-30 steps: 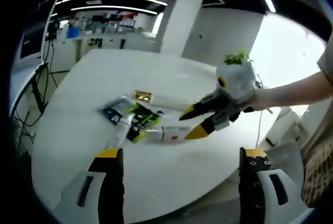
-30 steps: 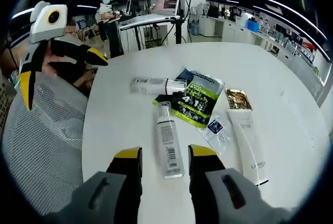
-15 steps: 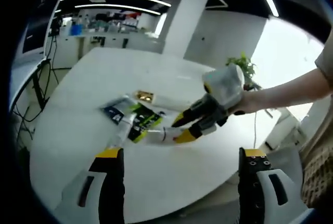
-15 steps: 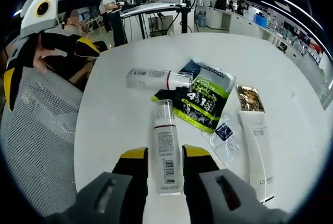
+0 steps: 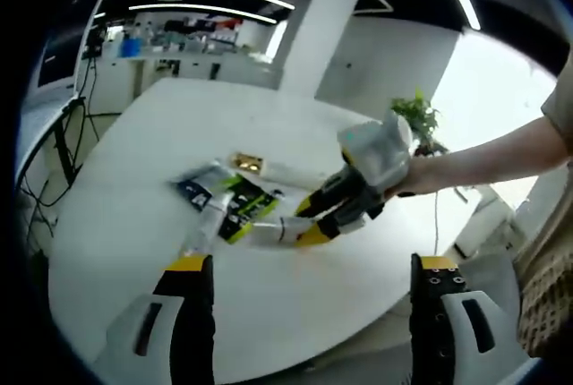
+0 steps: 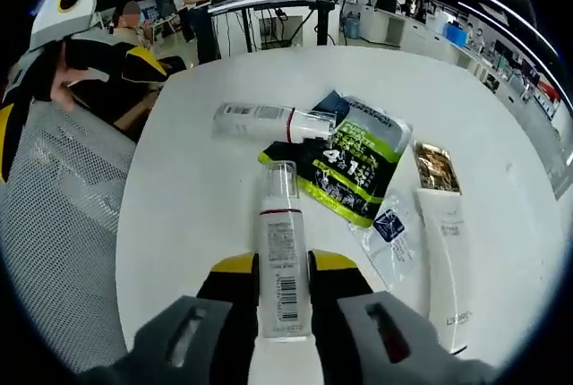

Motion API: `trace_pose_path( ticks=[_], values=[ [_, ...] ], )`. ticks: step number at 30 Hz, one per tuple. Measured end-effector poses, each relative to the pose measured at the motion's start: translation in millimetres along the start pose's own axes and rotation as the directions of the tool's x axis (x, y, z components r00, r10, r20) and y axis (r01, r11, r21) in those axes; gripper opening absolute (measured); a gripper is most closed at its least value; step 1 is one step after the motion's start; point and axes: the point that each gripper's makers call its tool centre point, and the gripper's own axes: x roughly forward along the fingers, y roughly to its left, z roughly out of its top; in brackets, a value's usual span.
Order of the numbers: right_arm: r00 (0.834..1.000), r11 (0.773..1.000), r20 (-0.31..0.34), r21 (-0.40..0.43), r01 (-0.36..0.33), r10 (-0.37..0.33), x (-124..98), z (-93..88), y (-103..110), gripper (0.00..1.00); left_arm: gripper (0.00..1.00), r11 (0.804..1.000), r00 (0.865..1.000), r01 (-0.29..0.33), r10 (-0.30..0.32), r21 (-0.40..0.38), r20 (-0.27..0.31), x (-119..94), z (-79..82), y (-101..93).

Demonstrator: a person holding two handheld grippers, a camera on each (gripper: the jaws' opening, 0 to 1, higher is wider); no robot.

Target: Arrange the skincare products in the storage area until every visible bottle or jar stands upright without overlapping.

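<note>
On the round white table (image 6: pixel 188 179), the right gripper (image 6: pixel 284 269) has its 2 yellow-tipped jaws set either side of a lying white pump bottle (image 6: pixel 281 260), touching its sides. Beyond it lie a second white bottle (image 6: pixel 264 121) on its side, a green-and-black sachet (image 6: pixel 354 166), a small clear packet (image 6: pixel 391 228) and a white tube (image 6: pixel 445 255) with a gold cap. The left gripper (image 5: pixel 309 282) hangs above the table edge, jaws wide apart, holding nothing.
</note>
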Motion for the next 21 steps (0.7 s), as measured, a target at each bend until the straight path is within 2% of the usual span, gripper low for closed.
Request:
trace_pose_path(
  ticks=[3, 14, 21],
  values=[
    [1.000, 1.000, -0.001, 0.021, -0.006, 0.006, -1.7, -0.2, -0.2, 0.22, 0.89, 1.000, 1.000, 0.001, -0.001, 0.000, -0.001, 0.0, 0.0, -0.5],
    [0.999, 1.000, -0.030, -0.004, -0.012, 0.011, -0.4, -0.3, -0.8, 0.20, 0.88, 1.000, 1.000, 0.005, -0.005, 0.000, 0.000, 0.1, 0.3, -1.4],
    [1.000, 0.998, -0.023, 0.063, -0.018, 0.020, -3.7, 1.1, 5.7, 0.20, 0.88, 1.000, 1.000, 0.013, -0.013, -0.011, 0.008, -0.7, 2.2, -2.6]
  ],
)
